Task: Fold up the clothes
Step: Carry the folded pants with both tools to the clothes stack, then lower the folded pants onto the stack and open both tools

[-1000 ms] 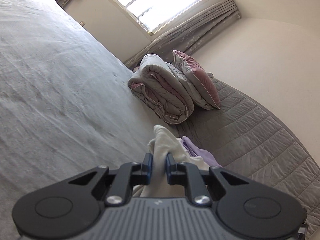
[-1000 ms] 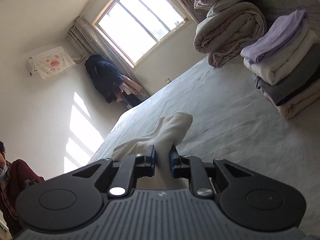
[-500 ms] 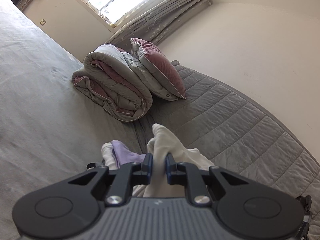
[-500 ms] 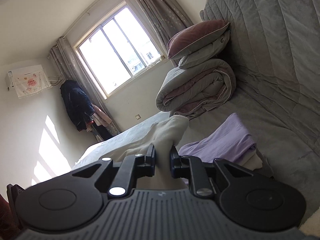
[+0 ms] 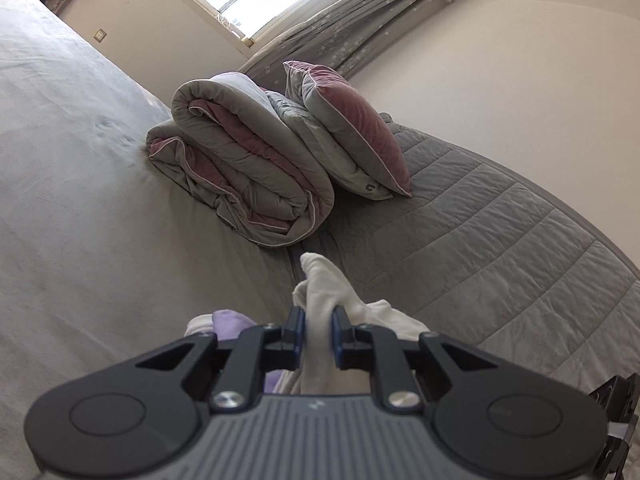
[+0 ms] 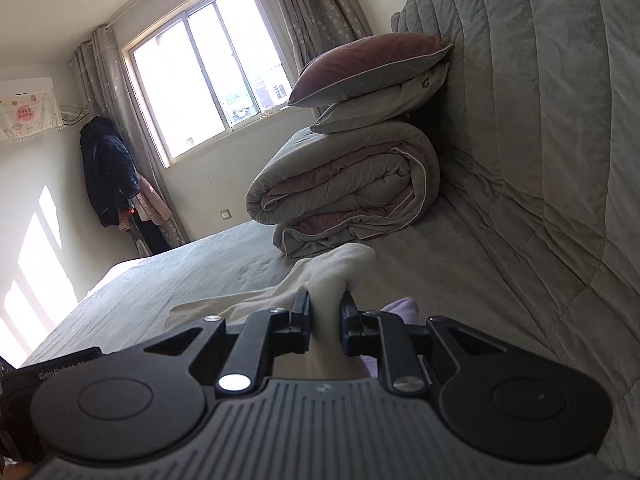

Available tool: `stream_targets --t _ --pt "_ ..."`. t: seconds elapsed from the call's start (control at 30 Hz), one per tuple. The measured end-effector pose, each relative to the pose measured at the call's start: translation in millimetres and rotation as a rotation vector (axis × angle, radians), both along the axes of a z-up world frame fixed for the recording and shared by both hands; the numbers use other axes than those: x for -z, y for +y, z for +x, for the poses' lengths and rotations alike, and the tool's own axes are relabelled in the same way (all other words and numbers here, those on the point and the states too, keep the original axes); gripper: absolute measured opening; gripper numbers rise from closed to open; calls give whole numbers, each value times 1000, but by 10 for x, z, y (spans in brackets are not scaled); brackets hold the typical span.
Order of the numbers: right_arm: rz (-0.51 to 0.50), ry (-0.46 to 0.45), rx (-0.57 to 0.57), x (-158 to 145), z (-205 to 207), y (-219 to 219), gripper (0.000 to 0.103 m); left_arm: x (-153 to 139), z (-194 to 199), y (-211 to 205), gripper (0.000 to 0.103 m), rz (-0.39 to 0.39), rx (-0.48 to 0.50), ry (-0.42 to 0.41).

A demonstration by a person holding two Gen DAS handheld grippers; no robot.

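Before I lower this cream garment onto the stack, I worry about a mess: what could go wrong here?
1. Both tools, left tool and right tool, pinch only bunched corners of the cream garment; releasing unevenly could undo its fold.
2. The purple garment lies just below; dragging cloth across may rumple it.
3. The rolled duvet sits close ahead, so overshooting might land the garment against it.

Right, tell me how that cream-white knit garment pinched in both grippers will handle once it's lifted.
The cream-white knit garment is probably floppy: it bunches and droops past the left gripper. It seems light, since the right gripper carries it by a thin pinch. It likely won't slip, because the soft fabric compresses between the jaws.
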State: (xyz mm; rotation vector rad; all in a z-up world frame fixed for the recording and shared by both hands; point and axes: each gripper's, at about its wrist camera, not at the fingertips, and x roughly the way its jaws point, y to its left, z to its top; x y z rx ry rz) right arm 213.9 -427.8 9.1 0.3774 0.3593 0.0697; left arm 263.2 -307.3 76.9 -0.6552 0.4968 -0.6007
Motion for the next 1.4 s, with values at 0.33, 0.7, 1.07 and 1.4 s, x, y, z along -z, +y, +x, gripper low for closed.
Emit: stream_targets --t 0.33,0.7,1.07,1.4 --pt "-90 -25 90 102 -89 54 32 -104 134 -24 21 121 -33 -122" --pt "-225 -28 58 296 -149 331 28 116 7 -367 20 228 108 -176" --pt "-239 -6 53 -13 -414 426 41 -268 -310 -229 55 269 83 -173" --pt "-252 52 99 -463 -1060 710 74 -832 -956 87 85 437 43 -125"
